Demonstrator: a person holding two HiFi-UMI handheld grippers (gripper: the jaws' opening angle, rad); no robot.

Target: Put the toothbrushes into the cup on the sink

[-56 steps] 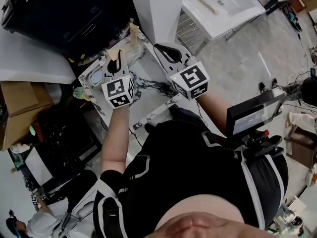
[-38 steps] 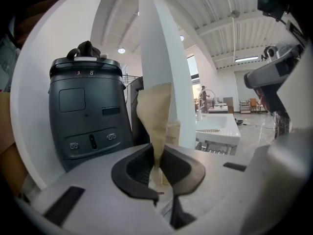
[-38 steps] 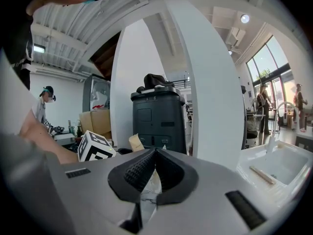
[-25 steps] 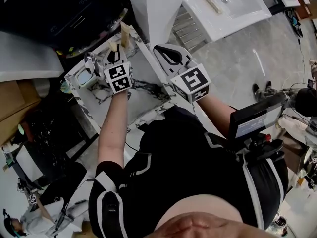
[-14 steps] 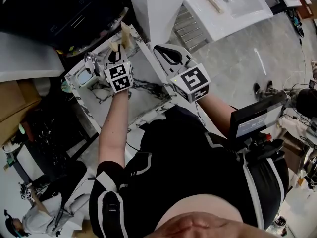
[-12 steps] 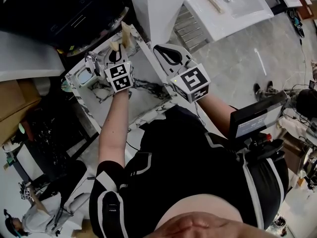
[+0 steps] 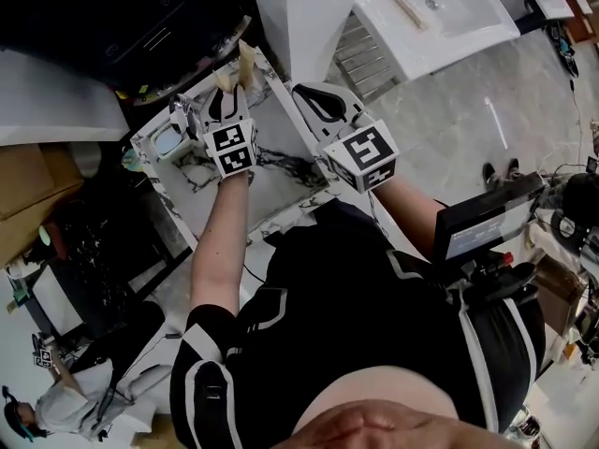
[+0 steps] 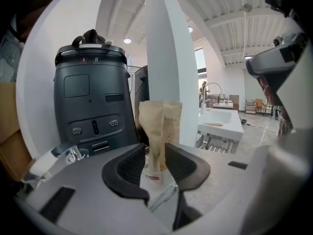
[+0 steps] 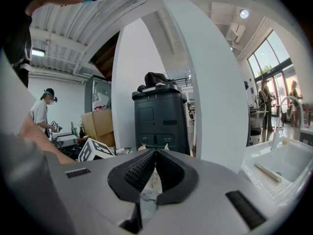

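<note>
Two toothbrushes in beige paper wrappers [image 8: 159,126] stand upright in a clear cup [image 8: 157,179] at the back of the marble sink counter [image 7: 276,171]. In the head view the wrappers [image 7: 245,62] poke up beside the white pillar. My left gripper [image 8: 155,153] is right at the cup. Its jaws have just been opening, and one wrapper stands in the gap with the pads off it. In the head view the left gripper [image 7: 225,96] points at the wrappers. My right gripper [image 9: 153,153] is shut on nothing and hovers over the counter's right side [image 7: 303,92].
A chrome faucet [image 8: 73,153] and small basin [image 7: 168,143] lie left of the cup. A black machine [image 8: 93,97] stands behind the counter and a white pillar [image 8: 166,53] rises just right of the cup. A second white sink [image 7: 440,7] is farther right.
Since the earliest frame my left gripper has carried a wrapped toothbrush toward the back of the counter, beside the other one. The right gripper has stayed where it was.
</note>
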